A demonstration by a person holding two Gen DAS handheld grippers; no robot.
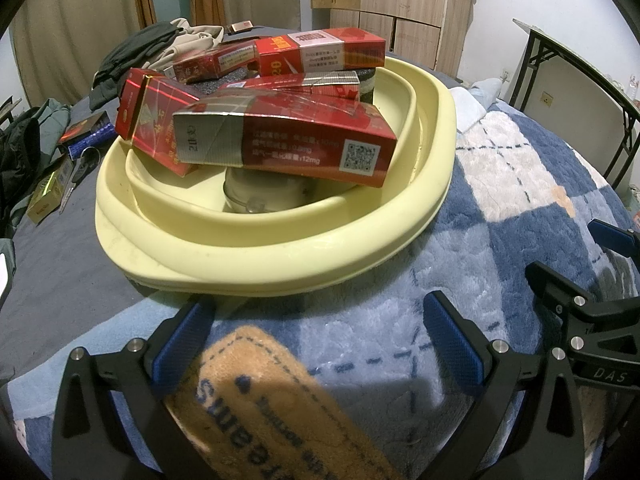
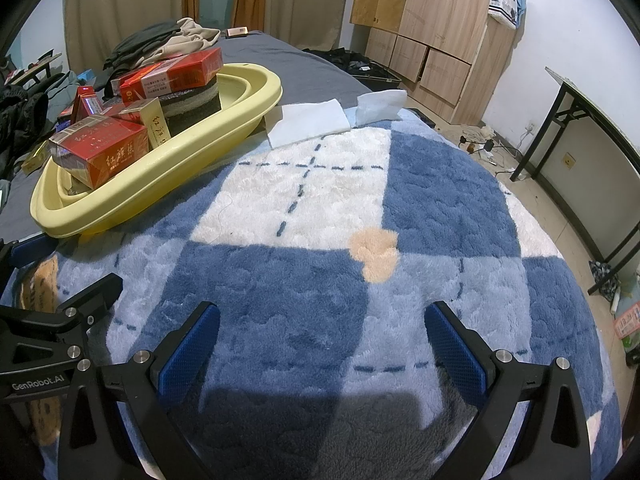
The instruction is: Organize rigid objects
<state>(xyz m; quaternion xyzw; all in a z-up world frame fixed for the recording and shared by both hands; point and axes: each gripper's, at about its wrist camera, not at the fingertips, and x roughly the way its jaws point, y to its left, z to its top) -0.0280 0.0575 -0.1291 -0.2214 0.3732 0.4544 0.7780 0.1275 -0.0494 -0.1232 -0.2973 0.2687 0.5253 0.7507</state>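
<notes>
Red cartons (image 1: 288,140) lay heaped in the pale yellow basin (image 1: 280,256), which sat on the bed across the edge of the blue checked blanket (image 2: 440,184). I had my left tool (image 1: 318,344) just in front of the basin, fingers spread wide and holding nothing. My right tool (image 2: 320,340) hung over bare blanket beside it, spread too and empty. Two white tissues (image 2: 308,124) lay past the basin.

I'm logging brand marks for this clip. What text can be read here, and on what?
"GenRobot.AI": left gripper body.
"DAS": right gripper body.
"12mg": front red box, beside a QR code; its other lines are blurred.
"20": top red box.
Blanket patch: letters upside down, unreadable.
</notes>
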